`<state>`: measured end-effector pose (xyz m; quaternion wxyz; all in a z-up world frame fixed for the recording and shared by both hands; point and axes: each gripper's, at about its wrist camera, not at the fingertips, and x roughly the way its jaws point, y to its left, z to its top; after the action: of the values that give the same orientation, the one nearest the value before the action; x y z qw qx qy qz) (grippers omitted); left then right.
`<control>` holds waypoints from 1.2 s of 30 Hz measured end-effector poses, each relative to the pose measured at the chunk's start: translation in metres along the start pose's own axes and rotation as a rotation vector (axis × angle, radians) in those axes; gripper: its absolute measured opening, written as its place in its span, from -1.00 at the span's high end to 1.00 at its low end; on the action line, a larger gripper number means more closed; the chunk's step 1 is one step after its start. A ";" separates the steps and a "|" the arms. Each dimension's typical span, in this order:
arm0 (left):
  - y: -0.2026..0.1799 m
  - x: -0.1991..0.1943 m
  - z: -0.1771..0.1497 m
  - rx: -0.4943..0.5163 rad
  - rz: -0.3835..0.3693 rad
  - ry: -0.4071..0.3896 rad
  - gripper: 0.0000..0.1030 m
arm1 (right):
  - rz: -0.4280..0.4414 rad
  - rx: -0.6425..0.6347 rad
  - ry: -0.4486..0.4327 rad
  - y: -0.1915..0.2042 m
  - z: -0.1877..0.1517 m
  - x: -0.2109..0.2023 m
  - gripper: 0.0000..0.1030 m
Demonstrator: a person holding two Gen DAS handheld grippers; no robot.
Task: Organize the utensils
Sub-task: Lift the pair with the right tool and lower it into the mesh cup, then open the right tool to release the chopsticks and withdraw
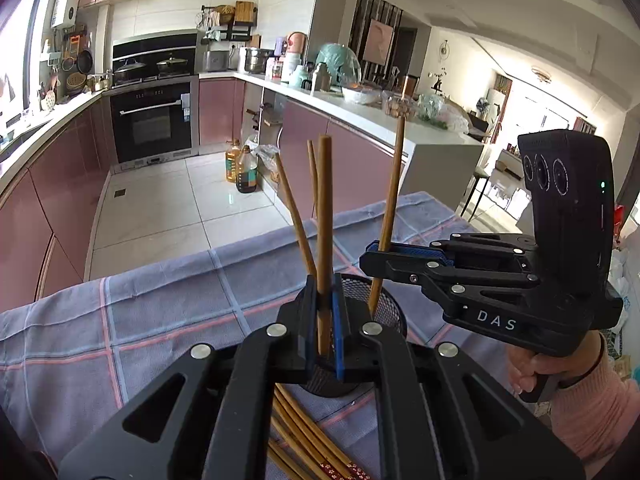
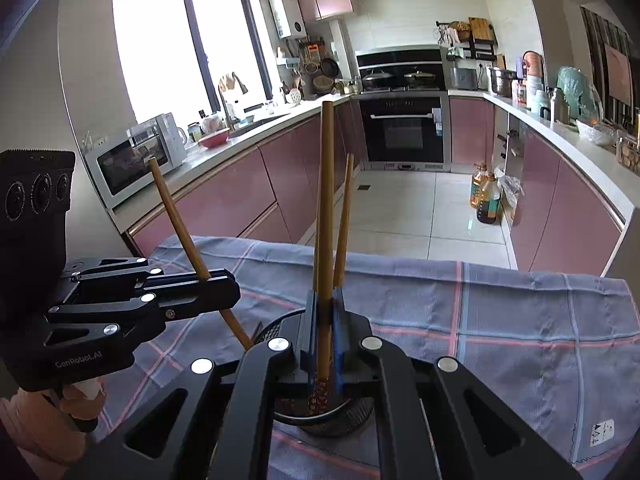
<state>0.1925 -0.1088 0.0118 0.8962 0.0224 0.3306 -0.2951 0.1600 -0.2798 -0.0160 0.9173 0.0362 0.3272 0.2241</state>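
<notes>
A black mesh holder (image 1: 384, 300) stands on the checked cloth; it also shows in the right wrist view (image 2: 352, 412). My left gripper (image 1: 325, 320) is shut on an upright wooden chopstick (image 1: 325, 216) above the holder. My right gripper (image 1: 380, 250) is shut on another chopstick (image 1: 394, 184), its lower end inside the holder. In the right wrist view my right gripper (image 2: 325, 328) holds that chopstick (image 2: 327, 200), and my left gripper (image 2: 216, 284) holds its slanted one (image 2: 176, 216). Two more chopsticks (image 1: 294, 212) lean in the holder. Several chopsticks (image 1: 312, 440) lie on the cloth.
The blue checked cloth (image 1: 140, 320) covers the table (image 2: 520, 320). Beyond its far edge are a tiled floor (image 1: 160, 204), pink cabinets, an oven (image 1: 154, 120) and oil bottles (image 1: 242, 168). A white tag (image 2: 602, 432) lies on the cloth at right.
</notes>
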 end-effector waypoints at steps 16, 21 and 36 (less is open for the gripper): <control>0.023 0.042 0.002 -0.084 0.015 0.060 0.85 | -0.014 0.069 0.034 -0.011 0.004 0.020 0.83; 0.027 0.037 -0.005 -0.104 0.027 0.037 0.74 | -0.011 0.069 0.014 -0.009 0.000 0.014 0.69; 0.025 -0.033 -0.065 -0.069 0.179 -0.093 -0.13 | 0.129 -0.055 -0.044 0.042 -0.045 -0.039 0.32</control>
<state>0.1487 -0.0566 -0.0226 0.9335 0.0073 0.2952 -0.2033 0.0887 -0.2629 -0.0194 0.9086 0.0372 0.2975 0.2909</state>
